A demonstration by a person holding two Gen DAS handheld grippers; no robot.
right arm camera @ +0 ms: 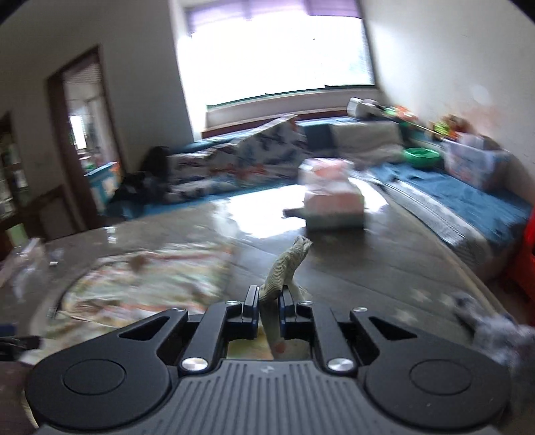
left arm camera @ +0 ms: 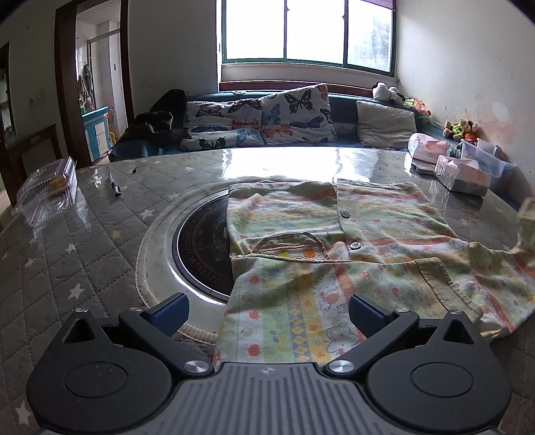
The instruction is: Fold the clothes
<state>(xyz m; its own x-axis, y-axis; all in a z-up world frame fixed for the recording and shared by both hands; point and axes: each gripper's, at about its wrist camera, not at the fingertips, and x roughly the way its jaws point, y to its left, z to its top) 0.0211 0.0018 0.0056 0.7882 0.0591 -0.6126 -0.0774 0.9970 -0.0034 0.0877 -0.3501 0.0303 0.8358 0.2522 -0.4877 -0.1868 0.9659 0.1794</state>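
Right now I am holding my left gripper [left arm camera: 267, 314] low over the near edge of the table [left arm camera: 100, 241], its blue-padded fingers [left arm camera: 169, 316] standing wide apart with nothing pinched between them. The child's printed button-up shirt [left arm camera: 334, 241] is lying flat ahead of it, from the centre of the left wrist view out toward 3 o'clock, and the folded-over sleeve with its ribbed cuff [left arm camera: 444, 284] is sitting at about 4 o'clock. The shirt's left part is covering the right side of the round black cooktop [left arm camera: 200, 247] sunk into the table.

My right gripper [right arm camera: 269, 299] is gripping a ribbed olive cuff [right arm camera: 284, 267] of that same shirt; the jaws are nearly together on the cloth, and the cuff is sticking up from between them toward 12 o'clock. In that blurred view the rest of the shirt [right arm camera: 150, 274] is spreading out at 9 o'clock.

At 9 o'clock in the left wrist view a clear plastic clamshell box [left arm camera: 46, 194] is resting on the quilted star-print cover, with a pen [left arm camera: 113, 185] just beside it. At 2 o'clock two tissue packs [left arm camera: 461, 175] are sitting near the table's far right edge. Beyond the table, at 12 o'clock, butterfly-print cushions [left arm camera: 294, 115] are leaning on the sofa under the window [left arm camera: 307, 30].
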